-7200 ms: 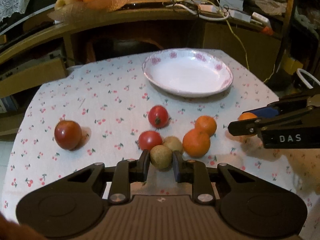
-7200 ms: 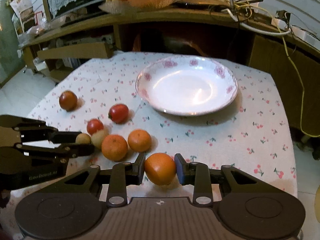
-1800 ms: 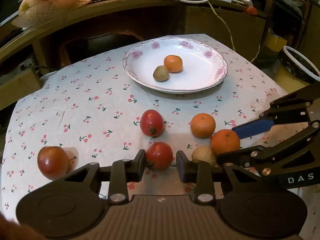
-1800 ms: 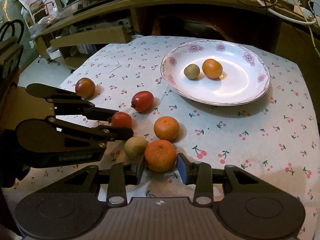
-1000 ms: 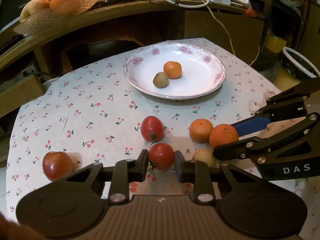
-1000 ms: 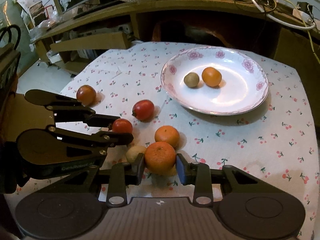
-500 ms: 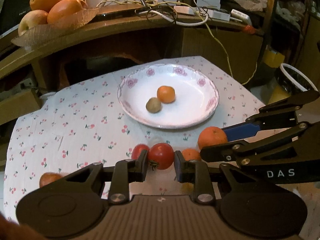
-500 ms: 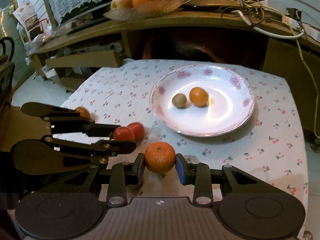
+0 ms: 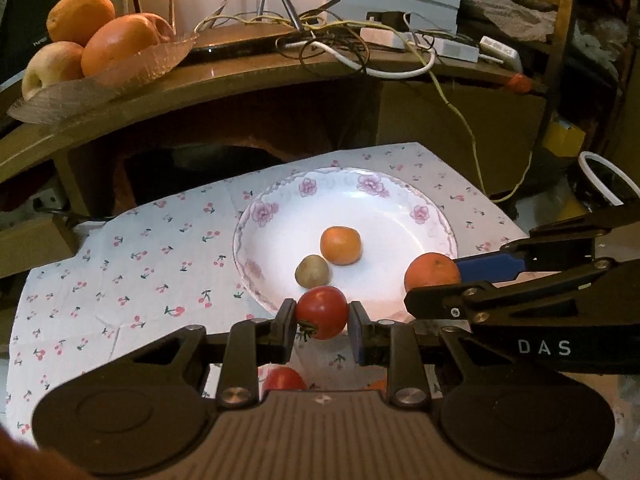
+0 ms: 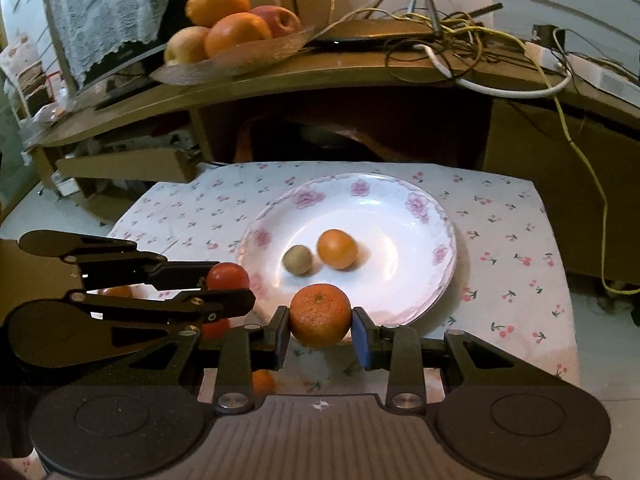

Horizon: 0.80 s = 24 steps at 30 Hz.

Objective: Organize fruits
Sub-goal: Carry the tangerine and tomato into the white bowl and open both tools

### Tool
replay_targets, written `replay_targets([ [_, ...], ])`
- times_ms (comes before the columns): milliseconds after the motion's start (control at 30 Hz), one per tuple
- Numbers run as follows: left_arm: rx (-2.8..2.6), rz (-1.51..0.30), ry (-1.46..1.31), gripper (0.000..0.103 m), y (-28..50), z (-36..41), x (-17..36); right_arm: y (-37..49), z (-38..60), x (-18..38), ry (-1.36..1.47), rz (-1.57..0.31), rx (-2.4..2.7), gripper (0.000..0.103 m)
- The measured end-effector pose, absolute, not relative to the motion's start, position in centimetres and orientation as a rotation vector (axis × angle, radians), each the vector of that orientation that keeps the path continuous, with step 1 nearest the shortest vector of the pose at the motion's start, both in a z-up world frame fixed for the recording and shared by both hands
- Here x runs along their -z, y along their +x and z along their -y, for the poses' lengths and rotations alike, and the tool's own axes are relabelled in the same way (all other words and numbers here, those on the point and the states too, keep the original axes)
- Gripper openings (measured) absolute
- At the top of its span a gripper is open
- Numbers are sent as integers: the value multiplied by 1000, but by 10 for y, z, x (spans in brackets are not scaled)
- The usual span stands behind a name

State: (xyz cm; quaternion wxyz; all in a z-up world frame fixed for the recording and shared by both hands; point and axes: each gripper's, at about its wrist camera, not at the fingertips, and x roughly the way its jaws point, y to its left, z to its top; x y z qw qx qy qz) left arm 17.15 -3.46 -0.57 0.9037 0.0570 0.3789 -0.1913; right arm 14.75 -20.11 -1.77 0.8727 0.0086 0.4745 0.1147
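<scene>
Both tongs grip fruit: left tongs [image 9: 322,322] a tomato [image 9: 322,312], right tongs [image 10: 320,334] an orange [image 10: 320,315].

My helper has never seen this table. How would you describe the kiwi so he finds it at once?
Find the white flowered plate on the cherry-print cloth. Two fruits lie in it: the kiwi is the left one, small and dull brown-green, beside a bigger shiny orange.
</scene>
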Motion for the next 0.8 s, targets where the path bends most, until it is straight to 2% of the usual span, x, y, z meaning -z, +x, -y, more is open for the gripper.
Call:
replay_targets([
  [800, 371, -786, 112, 34, 185, 36, 15, 167, 206, 36, -1, -998, -197, 39],
])
